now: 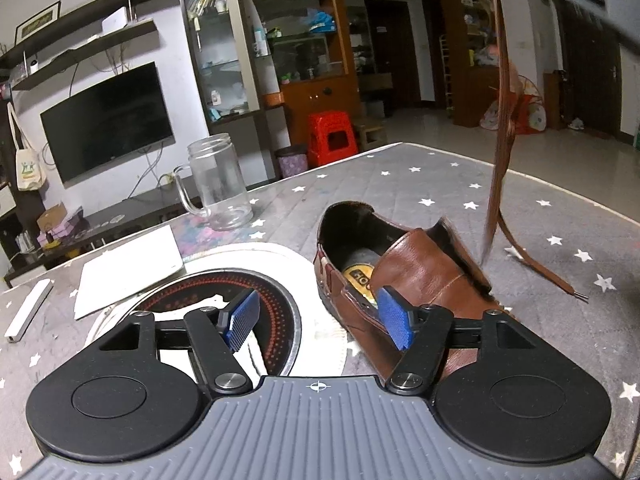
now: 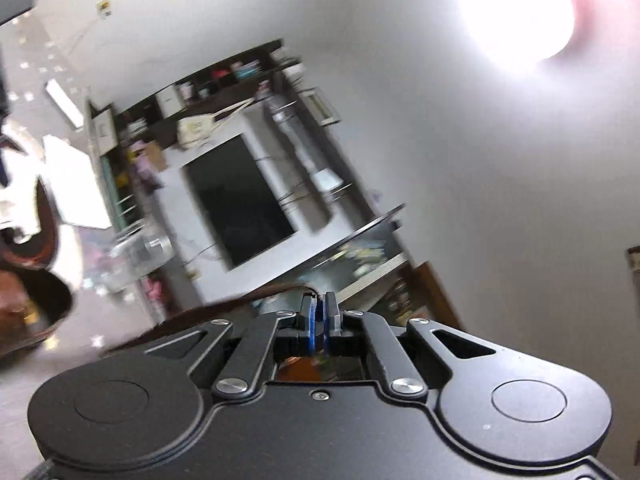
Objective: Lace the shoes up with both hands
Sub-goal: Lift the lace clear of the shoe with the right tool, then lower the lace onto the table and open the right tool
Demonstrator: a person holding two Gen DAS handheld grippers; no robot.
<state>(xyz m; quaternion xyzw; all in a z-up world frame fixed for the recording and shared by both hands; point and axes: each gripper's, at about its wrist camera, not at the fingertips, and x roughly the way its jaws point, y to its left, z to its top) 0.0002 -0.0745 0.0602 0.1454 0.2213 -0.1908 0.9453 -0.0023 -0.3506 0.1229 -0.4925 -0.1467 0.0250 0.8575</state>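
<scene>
The shoe [image 1: 404, 280] lies on the table [image 1: 440, 184] near its middle, heel toward the far edge, just beyond the left gripper [image 1: 320, 320], whose wide-open jaws hold nothing. The lace [image 1: 500, 152] rises taut from the shoe to the right gripper [image 2: 319, 316], raised high and clamped on it. A jar [image 1: 218, 184] stands near the far-left edge.

Right wrist view is motion-blurred throughout: TV [image 2: 240, 200], shelves and glass jar [image 2: 136, 252] all smeared. Shoe [image 2: 28, 300] is cut off by the left edge, only a brown blur. Lace [image 2: 224, 304] disappears behind the right gripper [image 2: 319, 320]; can't see the grip pt. In the left wrist view, lace [image 1: 502, 120] runs off the top edge, blurred mid-length; shoe [image 1: 400, 276] toe is hidden behind the left gripper [image 1: 320, 316].
</scene>
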